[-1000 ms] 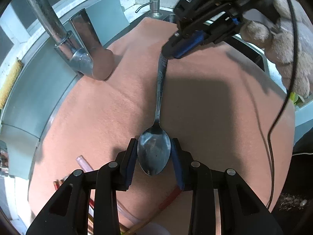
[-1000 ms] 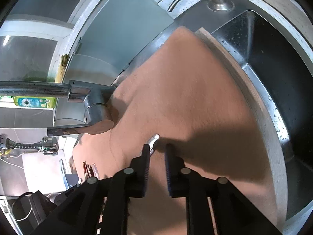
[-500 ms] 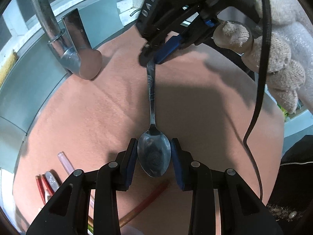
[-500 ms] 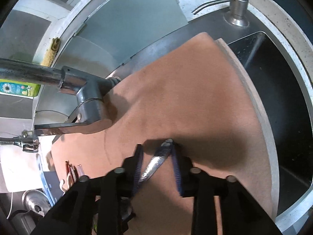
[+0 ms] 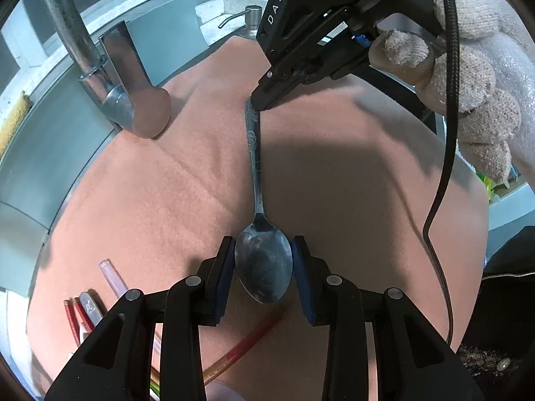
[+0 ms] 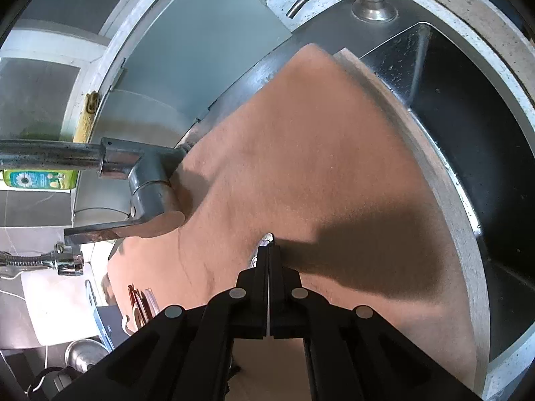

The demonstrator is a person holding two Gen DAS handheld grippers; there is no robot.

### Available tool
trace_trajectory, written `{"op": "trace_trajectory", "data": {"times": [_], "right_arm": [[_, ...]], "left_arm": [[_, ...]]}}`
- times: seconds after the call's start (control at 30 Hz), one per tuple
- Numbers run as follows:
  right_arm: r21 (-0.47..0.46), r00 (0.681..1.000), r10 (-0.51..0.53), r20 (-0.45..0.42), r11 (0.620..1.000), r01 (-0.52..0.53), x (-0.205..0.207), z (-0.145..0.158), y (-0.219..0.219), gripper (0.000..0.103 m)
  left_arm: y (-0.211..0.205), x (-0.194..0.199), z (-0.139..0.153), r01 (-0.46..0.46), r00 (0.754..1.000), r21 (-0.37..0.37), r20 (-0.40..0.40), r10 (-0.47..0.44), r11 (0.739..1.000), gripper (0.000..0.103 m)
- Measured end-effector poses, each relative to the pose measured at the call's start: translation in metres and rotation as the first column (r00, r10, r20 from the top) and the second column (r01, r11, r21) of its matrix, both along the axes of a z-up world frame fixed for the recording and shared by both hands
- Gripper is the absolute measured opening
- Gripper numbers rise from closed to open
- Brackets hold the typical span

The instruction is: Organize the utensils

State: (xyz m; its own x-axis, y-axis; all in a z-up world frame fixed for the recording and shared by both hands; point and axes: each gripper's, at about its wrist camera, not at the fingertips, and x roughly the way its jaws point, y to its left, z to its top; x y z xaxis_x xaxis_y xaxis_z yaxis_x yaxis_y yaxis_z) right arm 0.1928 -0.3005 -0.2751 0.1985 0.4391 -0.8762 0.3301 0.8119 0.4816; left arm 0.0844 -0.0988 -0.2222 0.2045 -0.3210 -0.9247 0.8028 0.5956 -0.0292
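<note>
So there's a metal spoon (image 5: pixel 257 200) lying lengthwise on a peach-coloured cloth (image 5: pixel 167 200) that's spread over a board across the sink (image 6: pixel 468 133); both grippers have it at once, one at each end; the left gripper (image 5: pixel 264 264) has its jaws part open and closed in on the bowl of the spoon, the blue pads (image 5: pixel 227 267) sitting right against its two edges, bowl facing up; the right gripper (image 5: pixel 259 105) has come together on the far tip of the handle, jaws pinched all the way so that in the right wrist view you only see a thin slit between them and a little sliver of shiny handle (image 6: pixel 267 239) poking out past the tips; a gloved hand (image 5: pixel 468 83) in a knitted white glove is wrapped round the right gripper's grip, with a black cable (image 5: pixel 441 167) hanging down from it; off to the left of the cloth there's the chrome faucet (image 5: pixel 110 93) with its base touching the cloth edge; a soap dispenser (image 5: pixel 250 20) stands at the far corner of the sink; near the left gripper's side there are a few more bits, red chopsticks (image 5: pixel 75 317), a clear pinkish straw (image 5: pixel 112 275) and a reddish stick (image 5: pixel 247 341) running under the jaws; can't tell if the spoon is lifted off the cloth or resting on it.
</note>
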Motion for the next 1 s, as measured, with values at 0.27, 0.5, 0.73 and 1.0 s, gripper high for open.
{"op": "trace_trajectory", "data": {"times": [0.27, 0.5, 0.73, 1.0], "right_arm": [[0.039, 0.996, 0.091, -0.016, 0.995, -0.090, 0.008, 0.000, 0.013, 0.021], [0.053, 0.997, 0.082, -0.005, 0.995, -0.082, 0.010, 0.003, 0.024, 0.040], [0.093, 0.995, 0.103, -0.002, 0.990, -0.102, -0.006, 0.001, 0.032, 0.037], [0.104, 0.996, 0.085, -0.004, 0.991, -0.084, -0.016, -0.003, 0.033, 0.018]], "left_arm": [[-0.007, -0.017, 0.003, 0.019, 0.998, 0.010, 0.063, -0.020, 1.000, 0.033], [-0.002, -0.013, 0.000, -0.052, 0.999, -0.080, -0.012, 0.051, 0.995, 0.033], [0.007, -0.003, -0.001, -0.129, 0.988, -0.180, -0.110, 0.111, 0.975, 0.033], [0.007, 0.004, -0.003, -0.147, 0.984, -0.203, -0.133, 0.121, 0.968, 0.033]]}}
